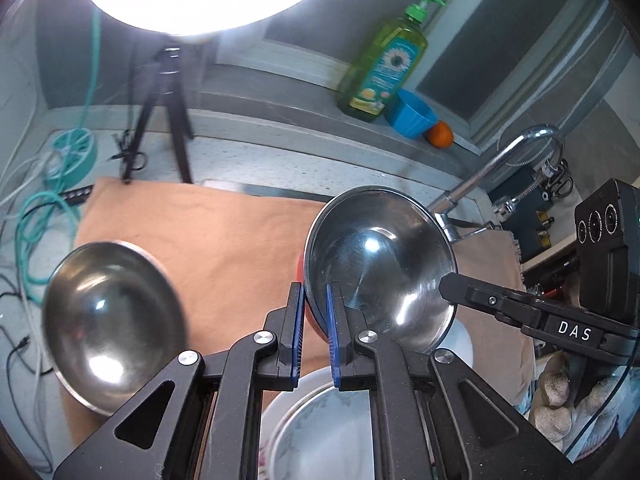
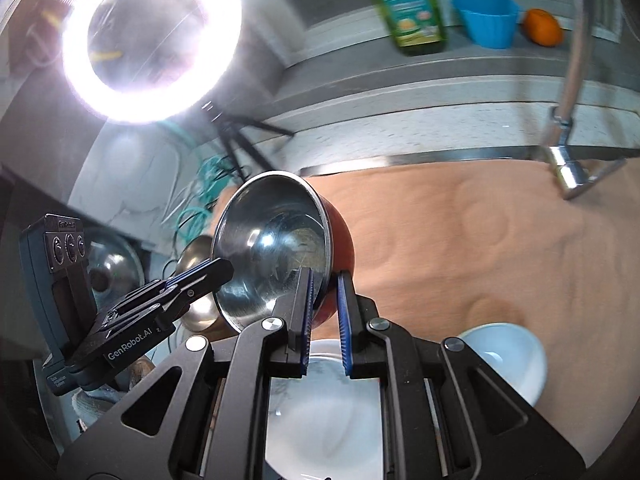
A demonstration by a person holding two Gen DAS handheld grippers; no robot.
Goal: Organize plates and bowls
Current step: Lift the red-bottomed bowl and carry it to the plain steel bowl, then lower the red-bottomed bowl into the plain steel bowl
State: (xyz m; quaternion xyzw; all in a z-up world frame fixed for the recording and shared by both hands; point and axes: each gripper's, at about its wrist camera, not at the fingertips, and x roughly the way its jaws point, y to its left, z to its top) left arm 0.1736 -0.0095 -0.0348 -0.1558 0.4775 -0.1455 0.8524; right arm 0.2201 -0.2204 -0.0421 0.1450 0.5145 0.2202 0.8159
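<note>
Two grippers, one steel bowl held between them

Two sets of tongs are clamped on a single item. Left gripper [image 1: 314, 320]: jaws narrow, blue pads pinching the near-left rim of the steel bowl [image 1: 380, 264], one pad inside and one on the red outer wall. Right gripper [image 2: 324, 312]: jaws narrow, pinching the opposite rim of the same bowl, likewise one pad inside, one outside. Bowl position: lifted clear of the cloth, tilted with its mouth toward the cameras, held between the two grippers.

Beneath the grippers, nearest: white plate [image 1: 320, 420] with a faint floral pattern at the rim, lying on the cloth. Just right of it: small white bowl [image 2: 508, 356], upright. Left of the held bowl: second steel bowl [image 1: 108, 324], resting on the cloth, somewhat blurred.

Underlay: peach-coloured cloth [image 1: 224, 240] spread over the counter.

Further back: chrome tap [image 1: 492, 172]; tripod [image 1: 160, 112] carrying a lit ring light [image 1: 192, 12]; teal cable [image 1: 44, 220] coiled at the left.

Rear ledge: green bottle [image 1: 384, 60] with pump top, blue cup [image 1: 412, 114] touching it, orange fruit [image 1: 440, 134] just beside the cup.
</note>
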